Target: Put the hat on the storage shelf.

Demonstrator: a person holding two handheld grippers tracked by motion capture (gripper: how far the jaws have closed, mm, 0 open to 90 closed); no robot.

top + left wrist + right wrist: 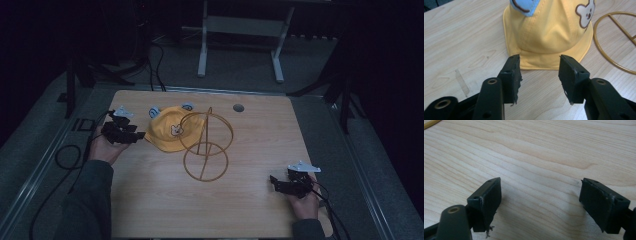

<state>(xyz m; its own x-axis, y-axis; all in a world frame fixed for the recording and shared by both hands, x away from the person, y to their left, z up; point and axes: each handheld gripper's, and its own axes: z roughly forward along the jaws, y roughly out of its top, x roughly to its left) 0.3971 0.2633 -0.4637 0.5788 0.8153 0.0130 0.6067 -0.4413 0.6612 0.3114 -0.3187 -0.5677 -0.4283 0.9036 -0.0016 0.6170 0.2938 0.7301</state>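
A yellow child's hat point(167, 131) with blue ears and a bear patch lies on the wooden table point(150, 200), touching the left side of a gold wire stand point(206, 145). In the left gripper view the hat point(549, 32) rests brim-down, with the stand's base ring point(604, 50) at its right. My left gripper point(139, 135) is just left of the hat. Its jaws are open point(540, 59), their tips at the brim's near edge with nothing pinched. My right gripper point(274, 181) rests near the table's front right, open point(540, 185) over bare wood.
A round cable hole point(238, 107) sits near the table's far edge. A white frame's legs point(202, 50) stand on the floor behind the table. Black cables point(65, 155) loop on the floor at the left. A strip of clear tape point(461, 81) is stuck to the wood.
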